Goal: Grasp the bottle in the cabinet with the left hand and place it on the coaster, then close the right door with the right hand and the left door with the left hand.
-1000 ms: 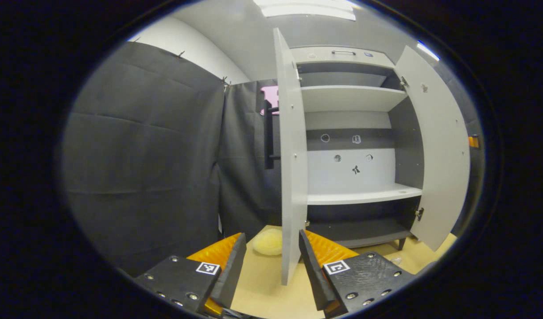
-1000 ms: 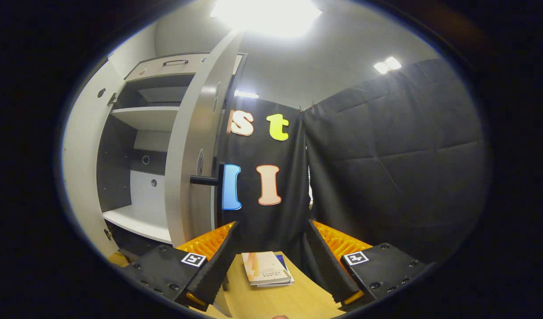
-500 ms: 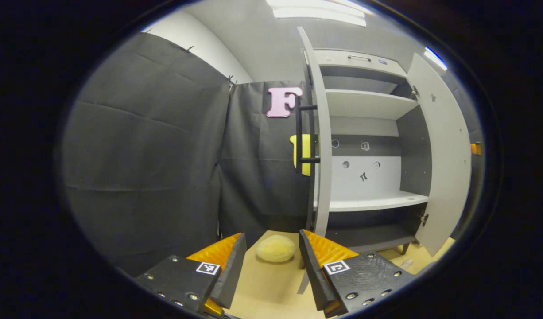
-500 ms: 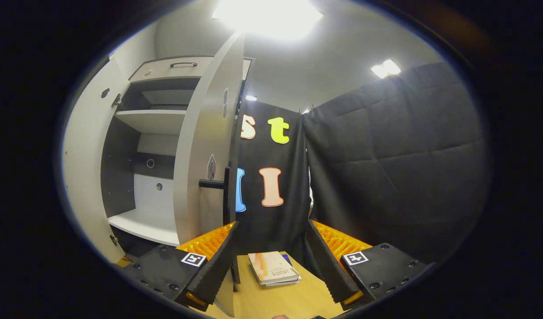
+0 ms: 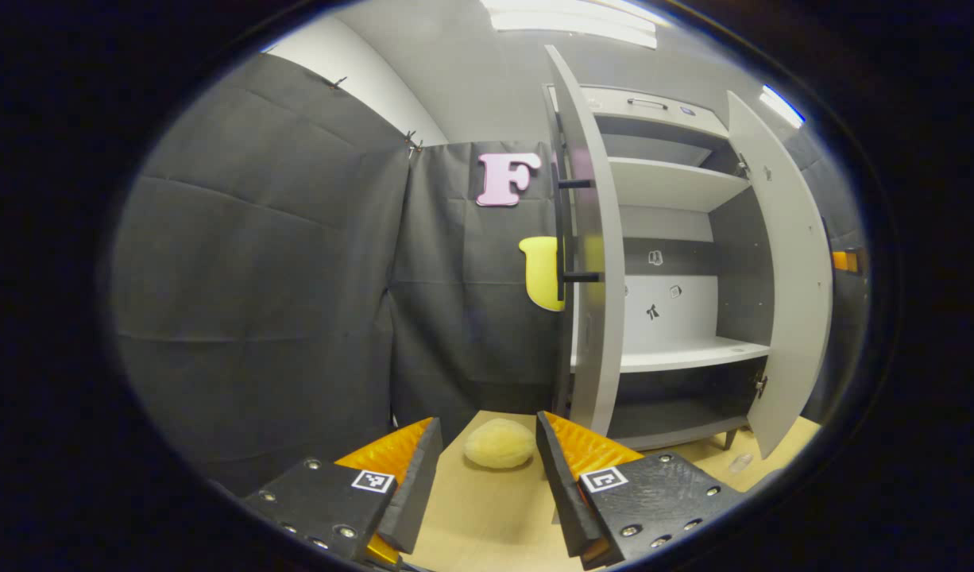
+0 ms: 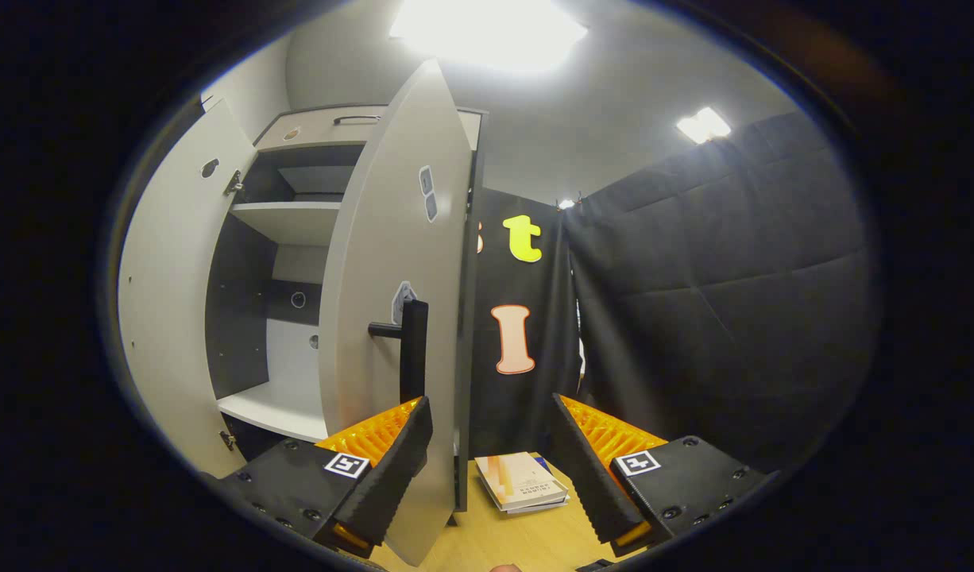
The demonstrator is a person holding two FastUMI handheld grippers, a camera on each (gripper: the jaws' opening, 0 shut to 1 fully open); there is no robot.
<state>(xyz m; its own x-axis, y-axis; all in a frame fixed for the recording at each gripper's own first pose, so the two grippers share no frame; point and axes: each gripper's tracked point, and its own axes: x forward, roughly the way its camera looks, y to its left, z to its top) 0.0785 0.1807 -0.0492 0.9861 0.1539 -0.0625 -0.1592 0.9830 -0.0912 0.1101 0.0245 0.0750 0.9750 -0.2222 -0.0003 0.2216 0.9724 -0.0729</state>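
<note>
Since a second ago both doors have swung: in the left gripper view the left door (image 5: 594, 262) went from nearly edge-on between the fingers to showing its outer face with the black handle (image 5: 565, 222), and in the right gripper view the right door (image 6: 392, 318) has come round so its front face and dark handle (image 6: 411, 349) sit right ahead.

Left gripper (image 5: 487, 485) has its jaws spread wide with nothing between them, hovering over the wooden table (image 5: 487, 524). A pale yellow sponge-like lump (image 5: 499, 443) lies on the table just past the fingertips. Beyond it the cabinet (image 5: 670, 238) stands with both doors part open and bare white shelves inside.

Right gripper (image 6: 491, 469) is also spread apart, gripping nothing. Its left finger (image 6: 384, 461) is close in front of the right door's lower edge; can't tell if it's touching. A small stack of books (image 6: 523, 483) lies on the table between the fingers, farther off.

Can't make out the bottle or the coaster for sure; there's a small clear thing (image 5: 740, 461) on the table by the cabinet's foot, too small to tell.
</note>
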